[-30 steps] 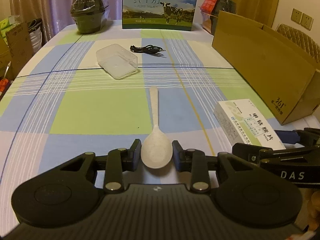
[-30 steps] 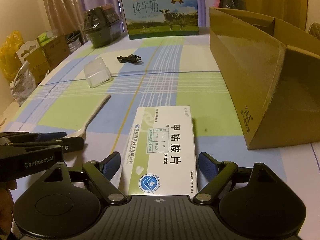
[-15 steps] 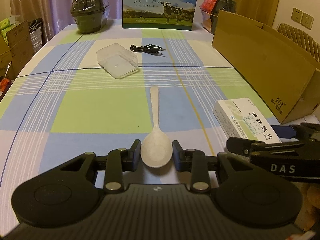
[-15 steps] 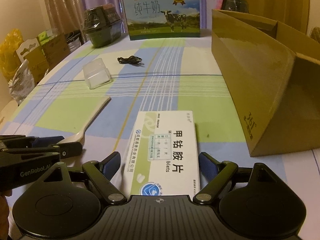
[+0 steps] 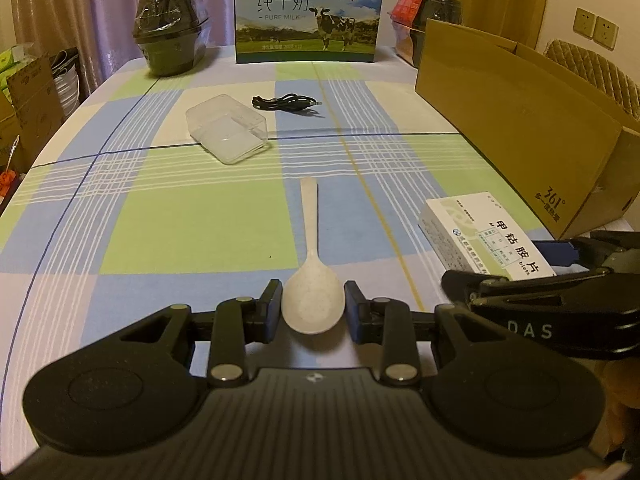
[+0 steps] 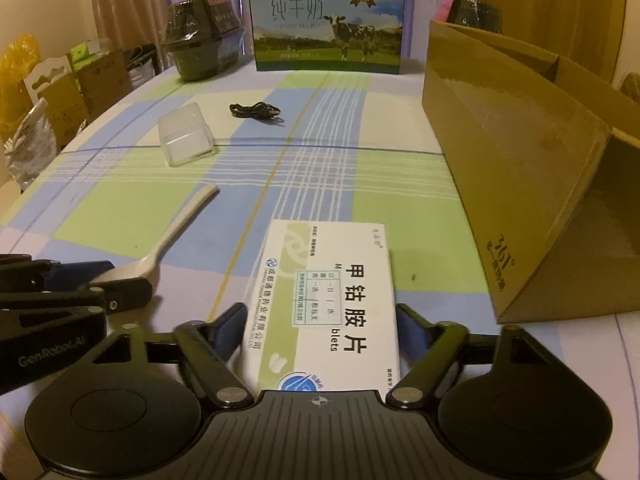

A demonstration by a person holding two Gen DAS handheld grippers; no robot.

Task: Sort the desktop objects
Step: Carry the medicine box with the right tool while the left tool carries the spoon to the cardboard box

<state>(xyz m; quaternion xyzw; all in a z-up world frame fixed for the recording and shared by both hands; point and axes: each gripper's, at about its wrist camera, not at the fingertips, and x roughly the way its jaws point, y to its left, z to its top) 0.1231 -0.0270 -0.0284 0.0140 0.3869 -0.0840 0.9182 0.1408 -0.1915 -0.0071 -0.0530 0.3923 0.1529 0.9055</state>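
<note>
On the checked tablecloth [image 5: 200,220], the left gripper [image 5: 313,308] clamps the spoon [image 5: 312,296].

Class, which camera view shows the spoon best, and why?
The left wrist view: the whole spoon shows, its bowl between the left gripper fingers. The right wrist view shows only the handle and part of the bowl, the rest hidden behind that gripper.

Speckled off-white spoon [image 5: 313,300], plaid tablecloth [image 5: 192,232]

The medicine box [image 6: 332,304] near end hides behind the right tongs [image 6: 320,332].
</note>
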